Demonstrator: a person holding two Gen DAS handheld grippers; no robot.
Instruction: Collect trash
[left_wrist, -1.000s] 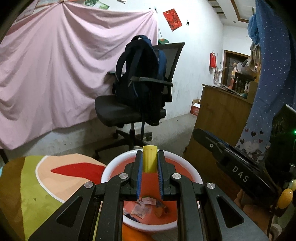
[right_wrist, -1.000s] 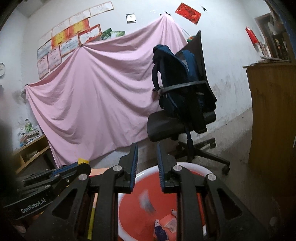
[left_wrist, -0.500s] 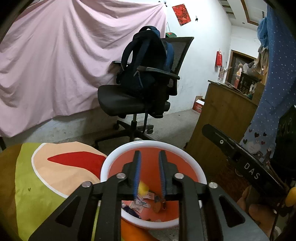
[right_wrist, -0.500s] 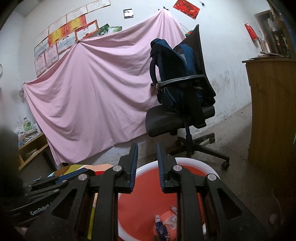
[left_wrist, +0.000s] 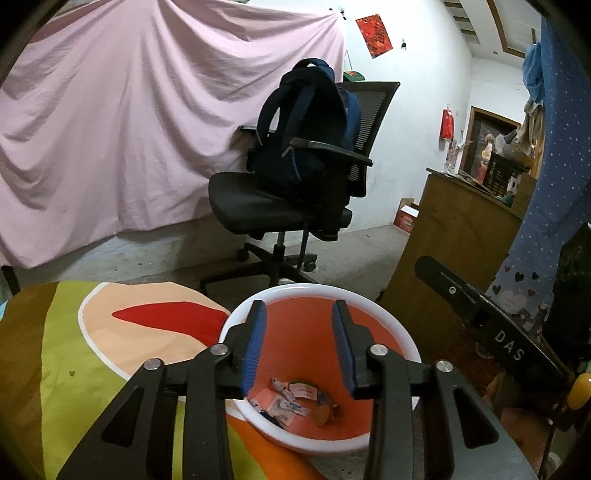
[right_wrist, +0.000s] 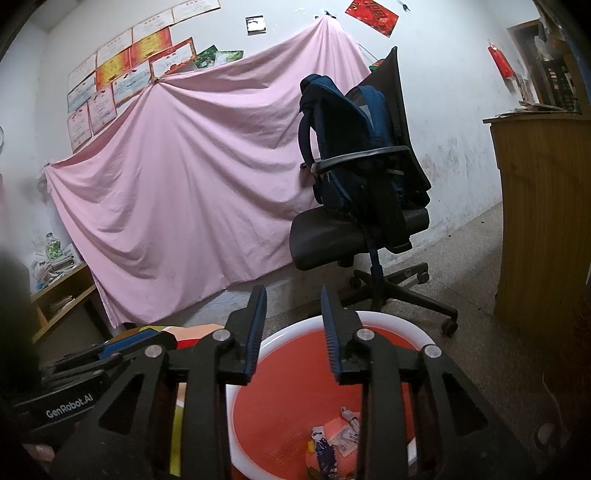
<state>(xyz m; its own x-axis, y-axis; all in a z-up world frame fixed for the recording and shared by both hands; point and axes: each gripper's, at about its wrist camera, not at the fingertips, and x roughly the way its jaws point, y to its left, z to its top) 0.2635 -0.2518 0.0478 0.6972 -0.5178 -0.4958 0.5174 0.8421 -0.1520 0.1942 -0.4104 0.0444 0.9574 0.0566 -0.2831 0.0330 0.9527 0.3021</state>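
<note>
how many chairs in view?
1. The office chair stands on the floor beyond the bin, in front of the pink sheet, backpack on its seat. Others could be off-frame.

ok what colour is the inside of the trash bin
Orange-red inside, with a white rim; the bin shows best in the left wrist view.

Both wrist cameras look close down over the red bin (left_wrist: 369, 306) (right_wrist: 388, 328), sharing the office chair (left_wrist: 280, 210) (right_wrist: 354, 229) behind
</note>
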